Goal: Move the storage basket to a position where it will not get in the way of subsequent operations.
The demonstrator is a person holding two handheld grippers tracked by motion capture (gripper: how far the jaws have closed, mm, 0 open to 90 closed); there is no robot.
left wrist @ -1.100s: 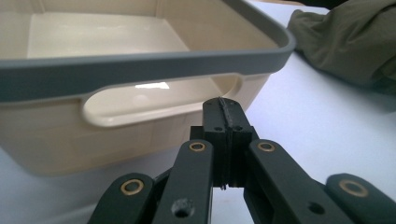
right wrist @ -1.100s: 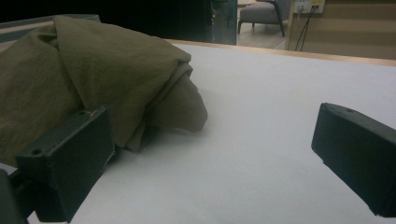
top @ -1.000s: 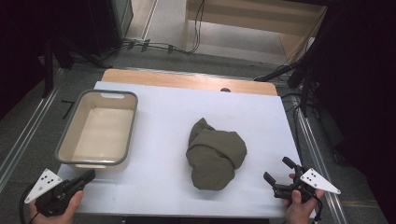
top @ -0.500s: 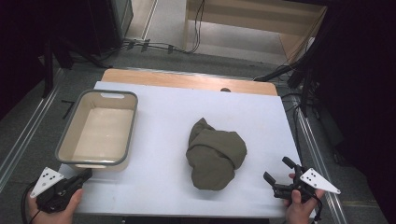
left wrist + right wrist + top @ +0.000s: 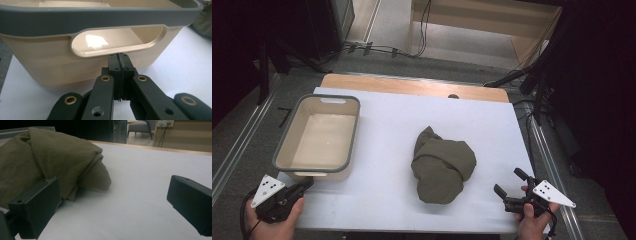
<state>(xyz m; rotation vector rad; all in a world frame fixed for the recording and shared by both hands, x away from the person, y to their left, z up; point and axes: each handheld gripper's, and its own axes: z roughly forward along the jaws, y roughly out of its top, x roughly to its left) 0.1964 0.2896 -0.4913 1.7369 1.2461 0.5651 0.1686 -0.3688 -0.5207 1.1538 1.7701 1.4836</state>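
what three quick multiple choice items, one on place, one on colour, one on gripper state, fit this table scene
1. Where is the bunched cloth?
A. inside the tub
B. on the white table top, right of the tub
C. on the floor

2. What colour is the rim of the tub?
A. grey
B. red
C. yellow

3. How do the jaws of the left gripper stand?
A. wide open
B. closed on the cloth
C. shut with nothing between them

Answers:
1 B, the high view shows it lying on the table top, apart from the tub.
2 A, a grey band tops the cream walls.
3 C, the left gripper view shows its pads pressed together, just short of the tub's handle slot.
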